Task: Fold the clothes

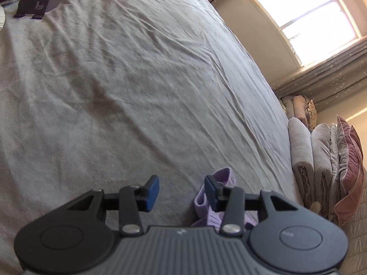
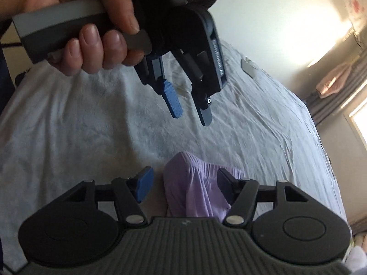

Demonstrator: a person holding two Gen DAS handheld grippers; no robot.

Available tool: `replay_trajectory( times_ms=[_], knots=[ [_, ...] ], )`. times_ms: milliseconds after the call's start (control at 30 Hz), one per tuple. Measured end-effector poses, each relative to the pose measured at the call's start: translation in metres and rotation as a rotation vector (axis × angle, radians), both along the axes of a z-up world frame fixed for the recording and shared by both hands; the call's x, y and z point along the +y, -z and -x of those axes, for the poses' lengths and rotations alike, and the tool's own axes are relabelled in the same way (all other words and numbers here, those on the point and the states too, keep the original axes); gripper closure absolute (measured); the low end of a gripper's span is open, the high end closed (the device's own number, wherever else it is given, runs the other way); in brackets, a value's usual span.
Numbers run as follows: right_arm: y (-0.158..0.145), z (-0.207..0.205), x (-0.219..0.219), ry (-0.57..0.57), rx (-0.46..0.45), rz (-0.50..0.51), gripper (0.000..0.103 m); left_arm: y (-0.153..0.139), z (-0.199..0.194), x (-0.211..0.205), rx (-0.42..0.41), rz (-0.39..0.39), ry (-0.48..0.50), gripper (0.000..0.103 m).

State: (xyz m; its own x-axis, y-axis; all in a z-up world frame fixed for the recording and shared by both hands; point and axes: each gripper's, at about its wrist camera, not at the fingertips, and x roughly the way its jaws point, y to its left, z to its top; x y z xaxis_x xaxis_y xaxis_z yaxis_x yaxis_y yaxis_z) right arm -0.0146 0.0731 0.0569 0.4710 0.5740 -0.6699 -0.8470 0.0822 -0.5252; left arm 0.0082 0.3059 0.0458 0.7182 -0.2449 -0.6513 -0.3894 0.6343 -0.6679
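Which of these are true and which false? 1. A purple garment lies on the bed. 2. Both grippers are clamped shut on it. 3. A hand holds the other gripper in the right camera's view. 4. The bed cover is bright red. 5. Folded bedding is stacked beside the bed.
1. True: the purple garment lies on the bed.
2. False: the left gripper and the right gripper both stand open; the cloth lies between the right one's fingers, unpinched.
3. True: a hand grips the left gripper's handle.
4. False: the cover is pale grey-beige.
5. True: folded bedding is stacked by the bed's edge, in the left camera's view.
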Motion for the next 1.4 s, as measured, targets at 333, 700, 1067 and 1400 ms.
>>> replay_trajectory(
  times_ms=[333, 700, 1067, 1400],
  knots=[
    [-0.062, -0.100, -0.031, 0.283, 0.157, -0.244, 0.098, 0.004, -0.005, 0.001, 0.004, 0.022, 0.027, 0.057],
    [-0.057, -0.143, -0.048, 0.422, 0.043, -0.287, 0.098, 0.024, -0.053, -0.053, 0.013, 0.018, 0.099, 0.038],
    [-0.049, -0.129, -0.035, 0.367, 0.051, -0.411, 0.097, 0.020, -0.065, -0.076, 0.047, -0.202, 0.140, 0.102],
    [-0.018, -0.088, -0.012, 0.294, 0.084, -0.375, 0.097, 0.008, -0.031, -0.045, 0.057, -0.181, 0.091, 0.102]
  ],
)
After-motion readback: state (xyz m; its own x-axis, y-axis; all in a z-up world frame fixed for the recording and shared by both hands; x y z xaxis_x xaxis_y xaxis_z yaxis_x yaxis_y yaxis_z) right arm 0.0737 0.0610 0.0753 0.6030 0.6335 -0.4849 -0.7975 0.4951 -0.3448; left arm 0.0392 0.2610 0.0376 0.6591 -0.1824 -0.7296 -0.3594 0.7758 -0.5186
